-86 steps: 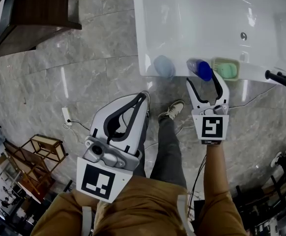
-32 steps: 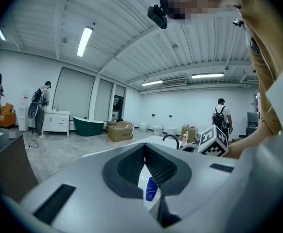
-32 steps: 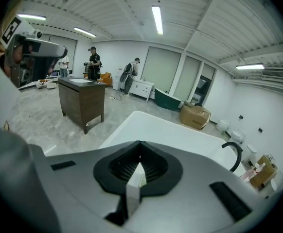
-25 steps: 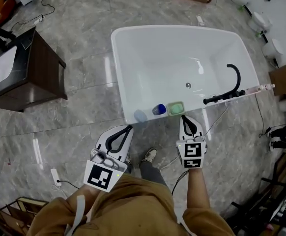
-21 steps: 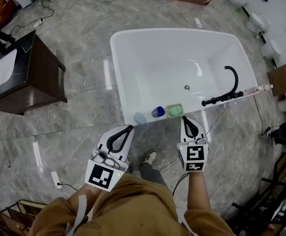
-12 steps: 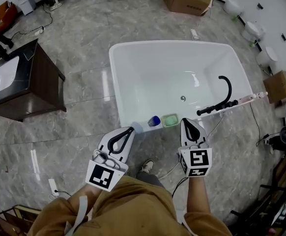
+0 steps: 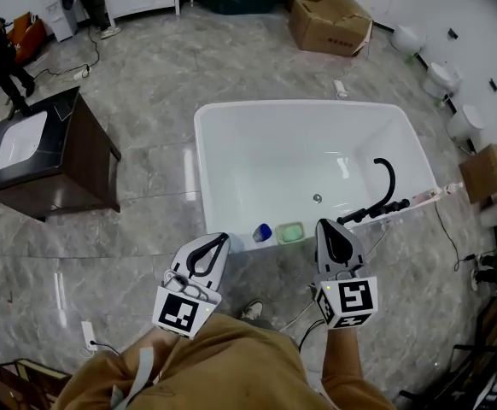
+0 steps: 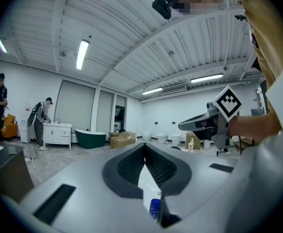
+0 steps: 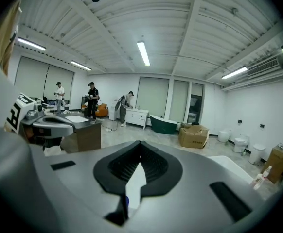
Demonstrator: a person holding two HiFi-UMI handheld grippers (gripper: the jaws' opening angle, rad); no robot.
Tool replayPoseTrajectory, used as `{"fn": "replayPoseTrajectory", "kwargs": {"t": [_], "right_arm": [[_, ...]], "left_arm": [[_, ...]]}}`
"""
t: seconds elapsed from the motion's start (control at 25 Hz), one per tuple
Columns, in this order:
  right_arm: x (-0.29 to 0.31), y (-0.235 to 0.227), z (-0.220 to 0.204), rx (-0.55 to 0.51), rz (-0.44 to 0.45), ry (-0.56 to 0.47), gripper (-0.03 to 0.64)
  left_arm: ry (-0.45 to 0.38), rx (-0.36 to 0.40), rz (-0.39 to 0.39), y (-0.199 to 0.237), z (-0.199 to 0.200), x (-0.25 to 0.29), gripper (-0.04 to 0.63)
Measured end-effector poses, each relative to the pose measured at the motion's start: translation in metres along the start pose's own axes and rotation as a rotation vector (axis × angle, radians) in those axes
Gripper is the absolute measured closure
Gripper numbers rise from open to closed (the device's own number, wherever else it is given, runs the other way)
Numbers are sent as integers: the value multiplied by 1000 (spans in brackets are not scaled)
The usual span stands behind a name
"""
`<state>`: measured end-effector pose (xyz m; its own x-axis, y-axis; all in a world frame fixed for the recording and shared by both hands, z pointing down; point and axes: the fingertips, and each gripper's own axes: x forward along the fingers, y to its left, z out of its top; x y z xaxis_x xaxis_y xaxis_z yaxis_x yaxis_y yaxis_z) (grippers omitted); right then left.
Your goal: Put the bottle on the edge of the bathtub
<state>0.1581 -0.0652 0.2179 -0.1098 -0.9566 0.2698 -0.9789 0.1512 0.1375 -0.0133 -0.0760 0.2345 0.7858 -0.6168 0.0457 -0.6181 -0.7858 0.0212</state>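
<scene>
Only head view: grn dish (image 7: 289, 232) by bottle (image 7: 264, 232), tub rim (image 7: 200, 167).

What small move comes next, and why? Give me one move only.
Probably nothing beyond drawing both hands back to rest, I'd judge. The blue bottle sits on the near rim of the bathtub beside the green soap dish. The left tongs and right tongs are both shut, empty and apart from it.

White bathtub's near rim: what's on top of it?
A blue bottle beside a green rectangular dish on the white bathtub rim. The dish's contents are too small to tell.
</scene>
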Motion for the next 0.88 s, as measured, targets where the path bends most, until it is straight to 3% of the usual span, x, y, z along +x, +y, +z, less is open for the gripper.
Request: {"fn": "replayPoseTrajectory", "kwargs": {"t": [0.32, 0.88], "right_arm": [[-18, -8, 23, 15, 44, -77, 612], [-70, -23, 73, 61, 41, -240, 612]], "left_arm": [[-16, 8, 23, -15, 13, 7, 588], [-33, 20, 16, -23, 26, 20, 588]]}}
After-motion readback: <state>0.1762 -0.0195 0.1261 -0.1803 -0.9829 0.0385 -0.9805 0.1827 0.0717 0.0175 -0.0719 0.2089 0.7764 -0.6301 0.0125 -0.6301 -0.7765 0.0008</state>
